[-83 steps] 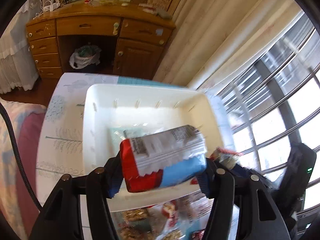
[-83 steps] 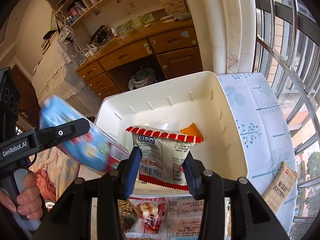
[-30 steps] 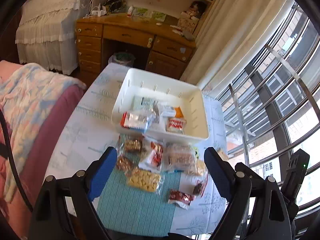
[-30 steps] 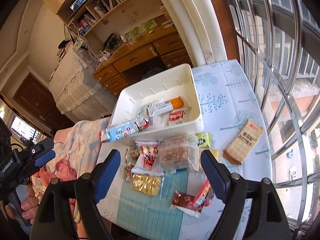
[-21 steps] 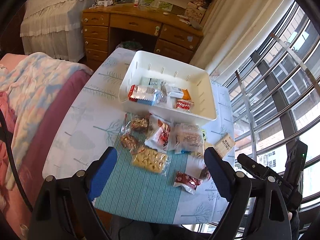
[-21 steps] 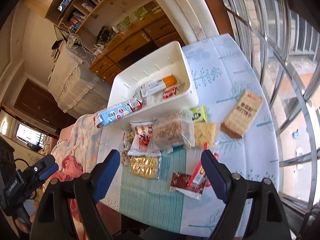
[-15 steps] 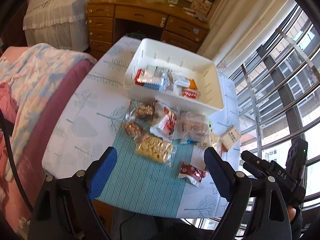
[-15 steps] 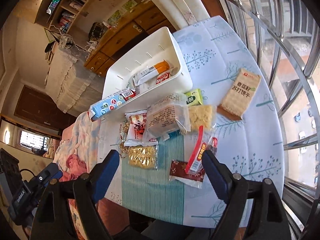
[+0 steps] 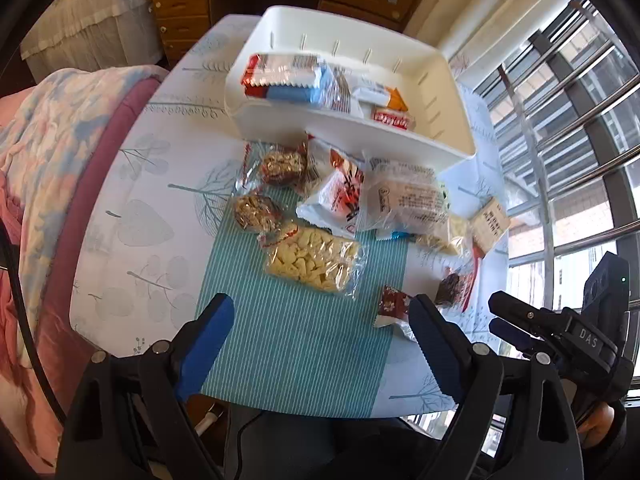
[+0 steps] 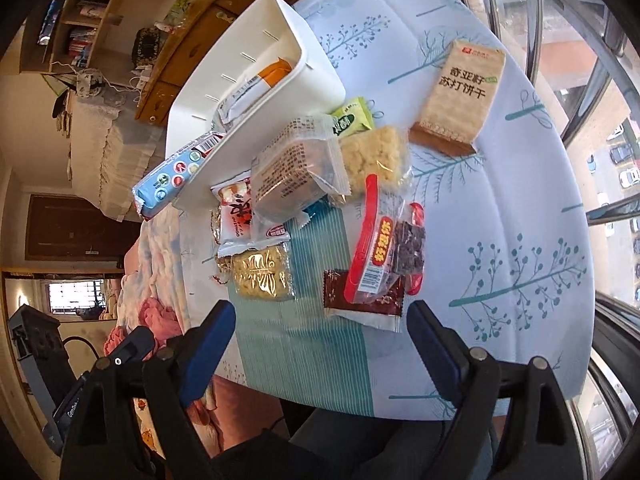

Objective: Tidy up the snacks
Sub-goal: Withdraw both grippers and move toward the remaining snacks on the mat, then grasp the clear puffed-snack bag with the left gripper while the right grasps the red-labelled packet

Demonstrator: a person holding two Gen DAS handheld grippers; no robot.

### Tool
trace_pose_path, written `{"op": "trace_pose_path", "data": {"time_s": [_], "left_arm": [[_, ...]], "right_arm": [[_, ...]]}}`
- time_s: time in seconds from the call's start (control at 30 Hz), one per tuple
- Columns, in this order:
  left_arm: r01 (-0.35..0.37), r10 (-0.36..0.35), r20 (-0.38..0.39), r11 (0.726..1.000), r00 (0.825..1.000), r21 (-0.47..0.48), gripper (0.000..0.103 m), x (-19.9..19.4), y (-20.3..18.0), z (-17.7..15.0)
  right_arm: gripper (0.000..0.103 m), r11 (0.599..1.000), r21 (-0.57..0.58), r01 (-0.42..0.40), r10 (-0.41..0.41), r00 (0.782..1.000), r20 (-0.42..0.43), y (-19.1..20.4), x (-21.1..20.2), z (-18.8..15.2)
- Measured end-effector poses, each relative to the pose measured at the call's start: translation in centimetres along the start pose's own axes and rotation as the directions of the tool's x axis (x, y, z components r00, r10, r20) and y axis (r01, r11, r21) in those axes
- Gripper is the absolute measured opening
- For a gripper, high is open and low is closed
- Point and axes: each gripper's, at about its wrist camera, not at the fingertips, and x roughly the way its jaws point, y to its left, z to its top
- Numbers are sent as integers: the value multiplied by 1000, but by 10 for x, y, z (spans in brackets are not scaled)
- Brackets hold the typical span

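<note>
Judging by the crinkly film, I take these snacks for light, soft things that slip and crush easily. The clear cracker bag (image 9: pixel 316 260) on the teal mat (image 9: pixel 296 344) looks brittle inside, so I would pinch it across a short sealed end, not over the crackers. The brown packet (image 10: pixel 362 300) with the red-label bag (image 10: pixel 378 240) lying over it is flat and slick; I would take a crimped edge there too. The biscuit box-pack (image 10: pixel 458 96) near the window side seems stiffer and could be gripped across its narrow width.

My left gripper (image 9: pixel 320 324) hangs spread wide and empty above the near edge of the table (image 9: pixel 120 248), and my right gripper (image 10: pixel 320 328) is likewise spread with nothing between its pads, over the brown packet's near side.

Compared with 2.8 s ago, both tools have let go: the blue-and-red pack (image 9: pixel 288 80) the left one carried now lies on the bin's (image 9: pixel 452 80) left rim, sticking out past it, and the small red-and-white pack (image 9: pixel 394 118) the right one held sits inside. Both grippers have pulled well back, so the whole spread of loose snacks is in view.
</note>
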Motion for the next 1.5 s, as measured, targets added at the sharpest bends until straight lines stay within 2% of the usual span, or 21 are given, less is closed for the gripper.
{"op": "trace_pose_path", "data": {"time_s": [0.27, 0.43, 0.5, 0.73, 0.97, 1.13, 1.3, 1.5], "left_arm": [[-16, 22, -139, 999, 990, 45, 93, 51, -3, 10], [-15, 28, -233, 998, 972, 60, 95, 83, -5, 17], [-17, 33, -262, 998, 964, 66, 100, 95, -5, 20], [-29, 55, -348, 997, 936, 78, 102, 136, -5, 32], [-59, 92, -402, 994, 911, 94, 102, 168, -9, 39], [-87, 131, -413, 989, 901, 123, 102, 180, -17, 45], [-109, 153, -434, 986, 888, 124, 103, 191, -24, 52], [-125, 155, -463, 988, 873, 94, 103, 208, -24, 59]], "right_arm": [[88, 991, 130, 14, -8, 999, -48, -22, 18, 6], [88, 986, 166, 30, -18, 997, -70, -27, 27, 10], [88, 985, 169, 38, -25, 997, -77, -26, 30, 12], [88, 981, 176, 84, -67, 993, -99, -24, 42, 19], [71, 979, 164, 124, -104, 987, -123, -20, 53, 26], [61, 976, 171, 136, -114, 984, -135, -20, 61, 33], [42, 973, 172, 152, -127, 981, -147, -23, 64, 39], [34, 980, 126, 156, -138, 980, -145, -22, 60, 43]]}}
